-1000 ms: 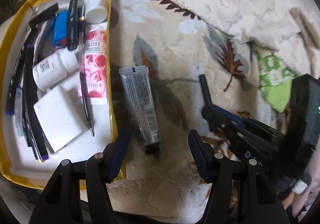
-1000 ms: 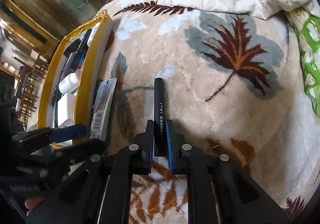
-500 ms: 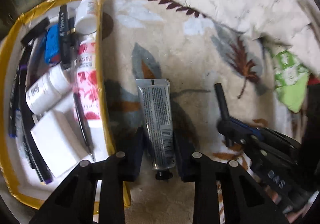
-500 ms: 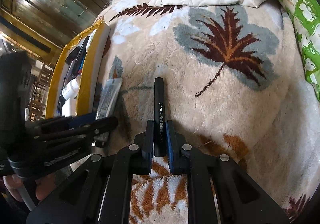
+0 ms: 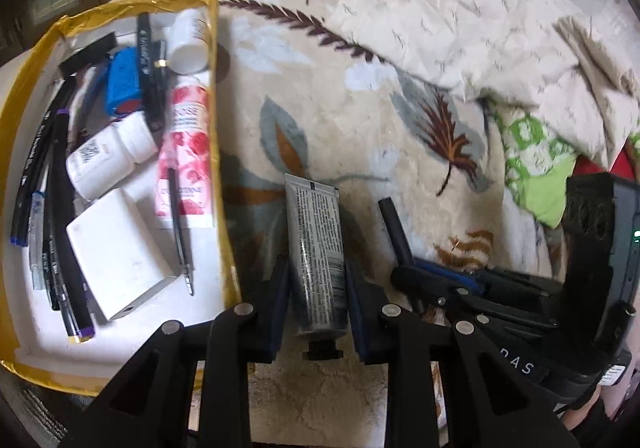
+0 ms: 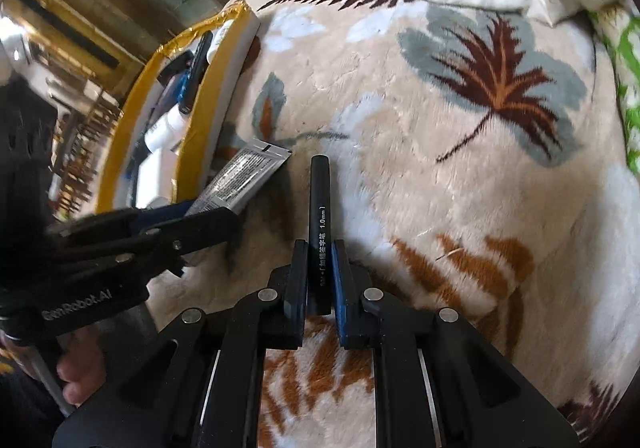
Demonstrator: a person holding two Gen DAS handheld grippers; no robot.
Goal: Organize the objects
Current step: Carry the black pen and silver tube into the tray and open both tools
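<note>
Partly blurred tray [image 5: 24, 95], tube's cap [image 5: 322, 352] half hidden

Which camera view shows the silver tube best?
The left wrist view: the silver tube lies there face-on between the left gripper's fingers, its whole length and black cap visible. In the right wrist view, the tube appears only obliquely, its lower end hidden behind the left gripper.

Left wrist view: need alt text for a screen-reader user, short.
The left gripper has just closed its jaws on a grey tube lying on a leaf-patterned blanket. To its left sits a yellow-rimmed tray packed with pens, bottles and a pink tube; to its right, the right gripper holds a black pen.
</note>
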